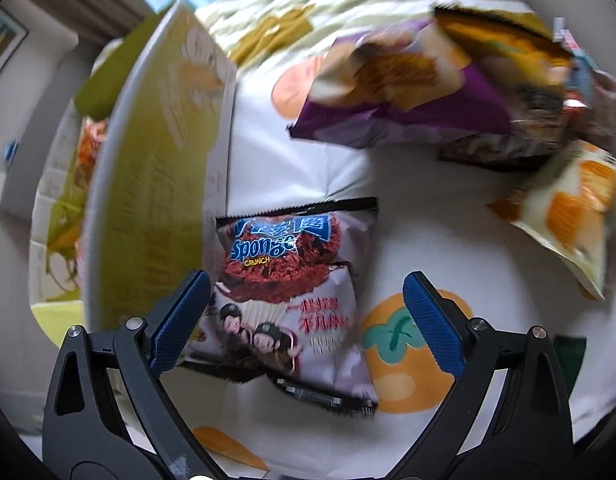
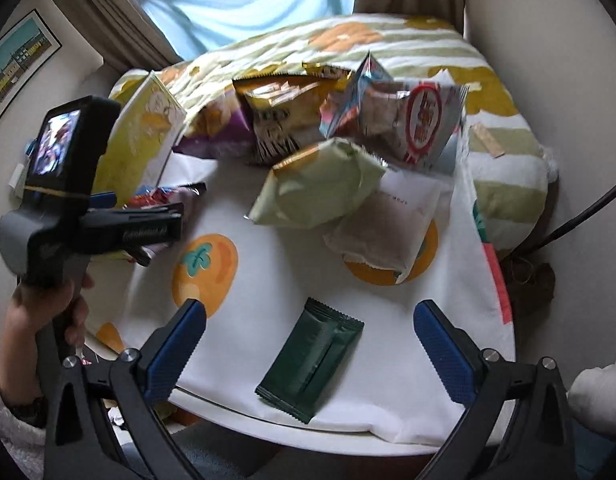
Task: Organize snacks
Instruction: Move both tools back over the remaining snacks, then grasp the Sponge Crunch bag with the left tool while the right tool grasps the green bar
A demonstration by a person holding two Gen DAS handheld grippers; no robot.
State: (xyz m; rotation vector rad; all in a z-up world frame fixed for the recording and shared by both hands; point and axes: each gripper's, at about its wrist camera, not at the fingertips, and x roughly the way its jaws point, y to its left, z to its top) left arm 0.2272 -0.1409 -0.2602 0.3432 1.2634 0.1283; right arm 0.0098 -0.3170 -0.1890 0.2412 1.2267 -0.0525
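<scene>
Gaping, left tool (image 1: 308,312) straddles one Sponge packet (image 1: 292,304); right tool (image 2: 309,336) gapes over one green packet (image 2: 311,360).

Open cloth lay between the green packet (image 2: 311,361) and the snack pile (image 2: 327,120) on the desk (image 2: 387,432). The upright yellow box (image 1: 160,168) walled the left side, touching the Sponge bag (image 1: 292,300); the pile blocked the far side.

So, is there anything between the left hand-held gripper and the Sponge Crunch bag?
Nothing visible. The left hand-held gripper is open, and the Sponge Crunch bag lies on the tablecloth directly ahead, beside the box.
</scene>
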